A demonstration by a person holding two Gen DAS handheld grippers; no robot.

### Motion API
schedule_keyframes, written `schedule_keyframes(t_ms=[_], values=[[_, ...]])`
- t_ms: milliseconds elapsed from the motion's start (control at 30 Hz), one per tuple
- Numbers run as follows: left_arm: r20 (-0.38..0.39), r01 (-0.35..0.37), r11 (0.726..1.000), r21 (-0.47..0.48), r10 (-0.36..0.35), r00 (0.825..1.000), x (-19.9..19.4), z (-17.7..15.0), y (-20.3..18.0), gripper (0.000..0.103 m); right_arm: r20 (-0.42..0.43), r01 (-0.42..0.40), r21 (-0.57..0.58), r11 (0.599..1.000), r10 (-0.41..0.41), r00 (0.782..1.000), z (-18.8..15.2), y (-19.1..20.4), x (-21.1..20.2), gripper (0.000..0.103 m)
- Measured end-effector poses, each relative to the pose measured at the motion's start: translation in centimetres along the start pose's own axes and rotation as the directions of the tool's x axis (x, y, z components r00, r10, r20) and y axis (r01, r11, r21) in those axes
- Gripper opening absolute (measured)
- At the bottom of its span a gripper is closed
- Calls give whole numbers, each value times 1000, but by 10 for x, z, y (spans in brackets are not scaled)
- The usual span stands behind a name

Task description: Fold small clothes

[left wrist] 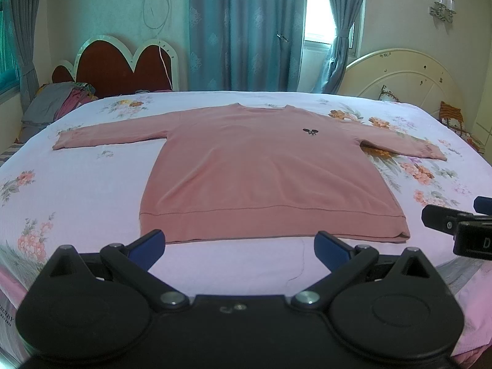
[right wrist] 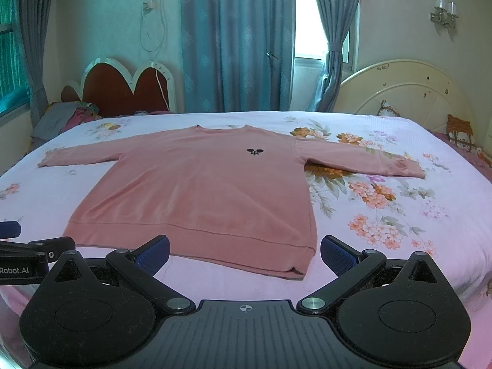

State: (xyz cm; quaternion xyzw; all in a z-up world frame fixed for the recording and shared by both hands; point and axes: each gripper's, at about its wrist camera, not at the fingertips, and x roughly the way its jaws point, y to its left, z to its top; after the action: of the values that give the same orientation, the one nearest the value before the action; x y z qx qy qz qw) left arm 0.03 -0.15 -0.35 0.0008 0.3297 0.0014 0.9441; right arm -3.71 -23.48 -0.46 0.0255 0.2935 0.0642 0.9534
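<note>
1. A pink long-sleeved sweatshirt (left wrist: 264, 166) lies flat and face up in the middle of the bed (left wrist: 77, 190), over a pink floral bedsheet (right wrist: 399, 215). Its neckline points toward the bed's far edge and its ribbed hem (left wrist: 270, 224) runs along the near edge.

2. The left hand-held gripper (left wrist: 240, 246) hovers just short of the hem with its blue fingers spread wide and nothing between them. The right hand-held gripper (right wrist: 244, 253) does the same, jaws apart and empty.

3. The garment lies straight ahead of both tools. Its body runs lengthwise away from them, while the two sleeves stretch sideways, across that line.

4. In the left wrist view the hem's left corner (left wrist: 144, 230) sits just beyond the left finger. In the right wrist view the hem's right corner (right wrist: 304, 267) sits between the fingers, nearer the right one. So each tool is closest to its own corner.

5. The left sleeve (left wrist: 107, 136) and the right sleeve (right wrist: 363, 160) both lie well away from the grippers, so reaching either cuff looks like a longer move than taking the hem.

6. No fold appears made yet; the folding seems to be at its very start.
</note>
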Motion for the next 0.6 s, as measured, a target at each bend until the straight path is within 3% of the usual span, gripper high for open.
schedule_keyframes(t_ms=[600], values=[[-8,8,1000,2,-8,1000,12,5,4,103,-3,21,6,1000,-21,1000,7,-3,13,103]])
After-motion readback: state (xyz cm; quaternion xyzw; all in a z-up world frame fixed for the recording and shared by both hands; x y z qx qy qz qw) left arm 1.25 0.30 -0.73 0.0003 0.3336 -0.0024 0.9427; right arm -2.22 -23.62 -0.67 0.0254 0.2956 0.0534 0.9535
